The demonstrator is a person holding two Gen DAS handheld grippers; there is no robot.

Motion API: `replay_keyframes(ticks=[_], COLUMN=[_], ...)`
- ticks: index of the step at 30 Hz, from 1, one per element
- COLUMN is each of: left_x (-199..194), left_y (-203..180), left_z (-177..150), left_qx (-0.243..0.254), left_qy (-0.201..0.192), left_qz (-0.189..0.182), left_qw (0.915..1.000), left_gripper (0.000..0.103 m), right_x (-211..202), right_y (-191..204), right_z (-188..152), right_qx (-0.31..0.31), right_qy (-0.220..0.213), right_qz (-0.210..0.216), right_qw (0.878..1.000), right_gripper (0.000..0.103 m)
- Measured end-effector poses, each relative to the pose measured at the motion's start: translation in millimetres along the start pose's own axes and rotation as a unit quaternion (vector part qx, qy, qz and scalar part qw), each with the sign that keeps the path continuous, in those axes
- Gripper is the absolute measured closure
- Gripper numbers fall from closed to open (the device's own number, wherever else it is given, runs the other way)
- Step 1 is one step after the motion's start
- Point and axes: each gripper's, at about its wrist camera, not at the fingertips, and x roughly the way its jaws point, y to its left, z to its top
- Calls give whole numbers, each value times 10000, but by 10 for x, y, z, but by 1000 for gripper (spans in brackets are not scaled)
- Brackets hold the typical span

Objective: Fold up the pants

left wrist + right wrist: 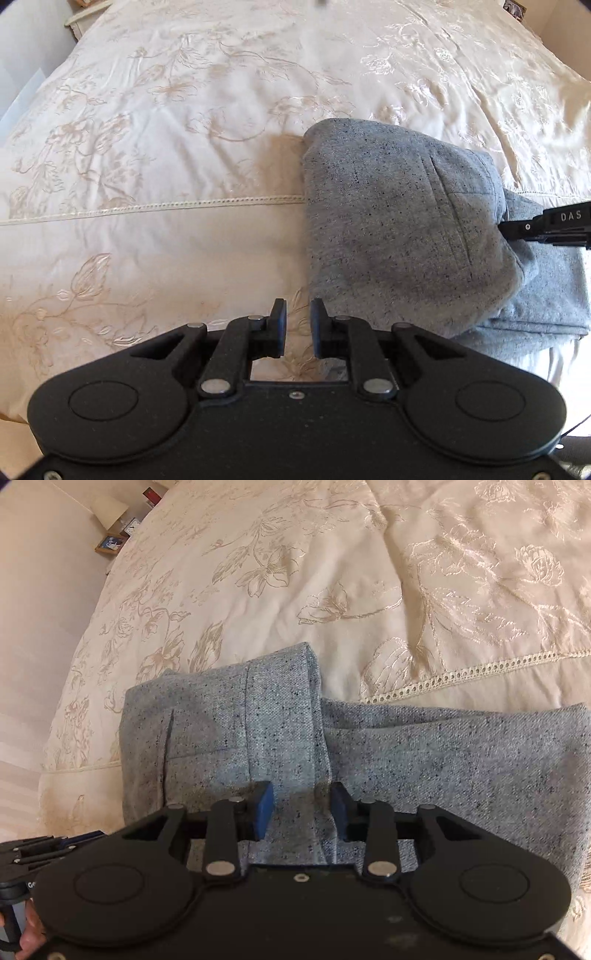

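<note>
Left wrist view: the left tongs hover over the embroidered bedspread, jaws narrowly apart and empty, just left of the folded grey pants.

Right wrist view: the right tongs stand open astride a fold of the pants, pads not pressing.
</note>
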Motion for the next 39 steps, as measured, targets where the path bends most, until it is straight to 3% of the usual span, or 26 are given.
replay_keyframes(ticks=[2, 5, 11, 17, 20, 25, 29, 34, 39], left_x=[-108, -243, -282, -126, 34, 300, 363, 99, -267], left_y=[-33, -200, -831, -1413, -1498, -1340, -1075, -909, -963], left_z=[-22, -115, -206, -202, -214, -411, -523, -500, -246], left_qx=[152, 424, 965, 1410, 1502, 1423, 1085, 1172, 1406], left_qy=[-88, -229, -415, -899, -688, -99, 302, 319, -36], left_qz=[3, -204, -1005, -778, -548, -130, -75, -123, -578], left_qw=[9998, 9986, 9894, 9829, 9847, 9897, 9936, 9925, 9884], left_gripper=[81, 81, 81, 80, 80, 79, 79, 79, 79], right_x=[-40, -200, -701, -1038, -1262, -1756, -1754, -1266, -1210], right_y=[49, 181, 498, 808, 816, 401, -179, -762, -840], right_z=[1, -1, 58, 56, 14, -150, -310, -523, -599], right_qx=[-9, -201, -457, -824, -840, -526, -57, 366, 406], right_qy=[-13, -184, -615, -785, -950, -1320, -1145, -601, -640], right_qz=[20, 30, 371, 656, 667, 226, -343, -815, -784], right_qw=[10000, 9996, 9964, 9913, 9897, 9896, 9928, 9942, 9940], right_gripper=[94, 95, 97, 97, 97, 97, 97, 97, 97])
